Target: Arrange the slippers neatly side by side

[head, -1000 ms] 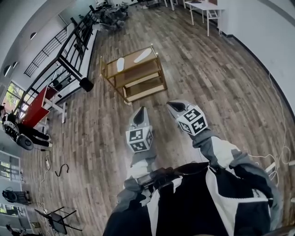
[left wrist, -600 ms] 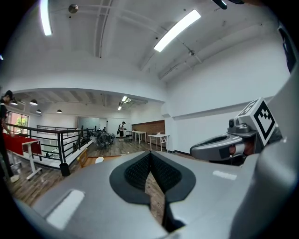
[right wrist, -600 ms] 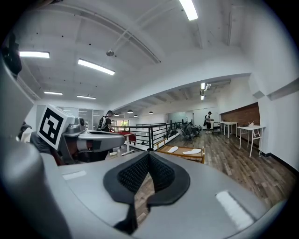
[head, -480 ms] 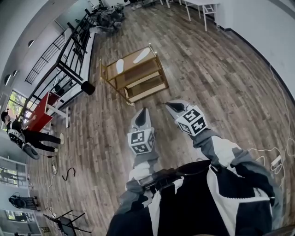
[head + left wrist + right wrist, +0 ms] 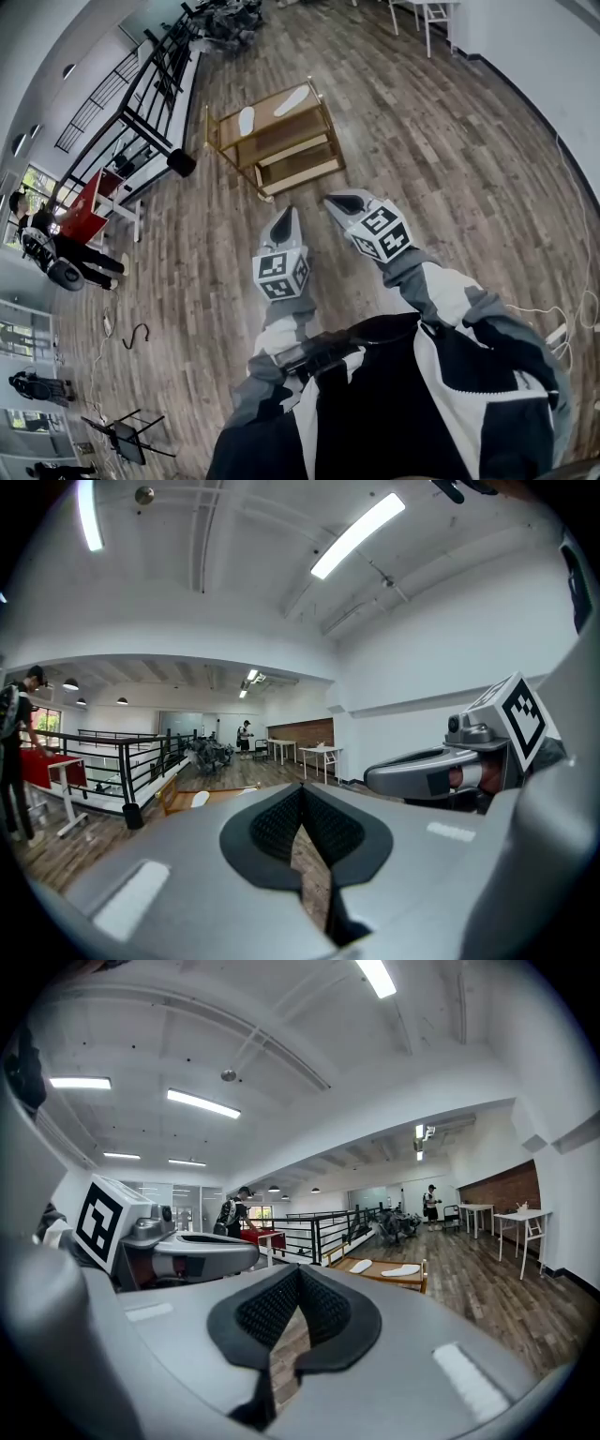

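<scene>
Two white slippers [image 5: 247, 120] [image 5: 296, 97] lie apart on the top of a low wooden rack [image 5: 323, 141] on the floor. They lie at different angles, with a gap between them. Both grippers hover well short of the rack, pointing toward it. My left gripper [image 5: 284, 217] is shut and empty. My right gripper [image 5: 339, 201] beside it is also shut and holds nothing. The right gripper view shows the same slippers [image 5: 361, 1266] [image 5: 401, 1269] far beyond its closed pads [image 5: 323, 1309]. In the left gripper view the rack [image 5: 173, 799] is small at the left.
A black railing [image 5: 150, 89] runs along the left, with a red table [image 5: 84, 208] and a person [image 5: 52, 253] beside it. White tables [image 5: 427, 11] stand at the far end. A white wall [image 5: 562, 75] and cables [image 5: 572, 323] border the right. A black hook [image 5: 136, 335] lies on the wood floor.
The right gripper has swung a little left, toward the rack. The left gripper has barely moved. Both stay shut.
</scene>
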Action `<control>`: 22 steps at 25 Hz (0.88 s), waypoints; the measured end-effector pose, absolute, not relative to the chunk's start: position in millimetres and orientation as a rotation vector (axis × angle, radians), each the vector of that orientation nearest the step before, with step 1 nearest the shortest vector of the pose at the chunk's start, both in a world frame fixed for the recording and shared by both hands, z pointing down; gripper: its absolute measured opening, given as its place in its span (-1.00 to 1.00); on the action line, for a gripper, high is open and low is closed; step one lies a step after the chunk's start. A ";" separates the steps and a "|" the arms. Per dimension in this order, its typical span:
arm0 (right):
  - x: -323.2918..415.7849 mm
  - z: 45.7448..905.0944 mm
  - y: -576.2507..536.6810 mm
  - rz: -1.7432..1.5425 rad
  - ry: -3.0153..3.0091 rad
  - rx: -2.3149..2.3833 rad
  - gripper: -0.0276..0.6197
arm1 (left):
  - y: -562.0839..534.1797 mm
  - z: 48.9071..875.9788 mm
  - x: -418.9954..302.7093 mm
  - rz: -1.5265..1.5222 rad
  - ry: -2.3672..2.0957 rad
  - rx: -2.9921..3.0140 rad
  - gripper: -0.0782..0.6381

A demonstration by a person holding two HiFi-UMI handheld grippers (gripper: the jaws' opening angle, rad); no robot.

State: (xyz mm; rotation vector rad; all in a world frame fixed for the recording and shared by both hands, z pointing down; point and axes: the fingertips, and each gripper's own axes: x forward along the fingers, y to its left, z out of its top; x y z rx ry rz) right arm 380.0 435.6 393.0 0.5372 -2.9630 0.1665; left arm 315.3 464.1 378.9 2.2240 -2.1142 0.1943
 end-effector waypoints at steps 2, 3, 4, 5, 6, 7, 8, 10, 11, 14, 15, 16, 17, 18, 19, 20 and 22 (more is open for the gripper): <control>382.8 391.0 431.7 0.152 -2.966 0.503 -0.90 | 460.0 381.3 322.9 0.185 -2.123 2.207 -0.78; 384.2 391.4 430.0 0.145 -2.966 0.482 -0.90 | 457.6 383.8 328.2 0.181 -2.127 2.198 -0.78; 385.5 392.5 428.4 0.140 -2.966 0.457 -0.90 | 454.7 387.0 334.2 0.181 -2.130 2.189 -0.78; 386.9 394.1 427.1 0.136 -2.966 0.430 -0.90 | 451.3 390.6 340.4 0.186 -2.134 2.180 -0.78; 388.9 396.0 426.2 0.132 -2.965 0.401 -0.90 | 447.9 394.2 346.4 0.194 -2.139 2.171 -0.78; 391.4 398.1 425.2 0.129 -2.964 0.373 -0.90 | 444.9 397.0 351.3 0.202 -2.148 2.160 -0.78; 393.8 399.7 423.1 0.128 -2.963 0.349 -0.90 | 442.0 398.2 354.5 0.210 -2.160 2.147 -0.78; 396.4 400.7 414.7 0.135 -2.958 0.312 -0.90 | 435.6 396.7 356.4 0.219 -2.190 2.120 -0.78; 396.4 400.3 409.7 0.138 -2.955 0.300 -0.90 | 432.8 395.5 356.0 0.221 -2.205 2.106 -0.78; 392.9 398.4 402.1 0.130 -2.957 0.265 -0.90 | 429.5 393.1 351.0 0.215 -2.246 2.064 -0.78; 391.3 398.4 401.4 0.122 -2.957 0.251 -0.90 | 428.9 392.9 348.9 0.212 -2.254 2.052 -0.78; 389.8 399.0 400.2 0.113 -2.956 0.241 -0.90 | 427.7 392.9 346.5 0.211 -2.260 2.042 -0.78; 388.3 399.6 398.1 0.107 -2.954 0.235 -0.90 | 425.8 393.3 343.9 0.209 -2.262 2.034 -0.78; 386.7 400.1 395.6 0.106 -2.952 0.235 -0.90 | 423.8 394.2 340.9 0.207 -2.260 2.029 -0.78; 384.9 400.5 393.0 0.109 -2.951 0.238 -0.90 | 421.8 395.7 337.5 0.204 -2.254 2.026 -0.78; 382.5 401.0 390.6 0.114 -2.951 0.242 -0.90 | 419.8 397.6 333.9 0.203 -2.248 2.025 -0.78; 376.6 403.4 385.7 0.117 -2.948 0.252 -0.90 | 414.6 401.8 326.2 0.202 -2.235 2.032 -0.78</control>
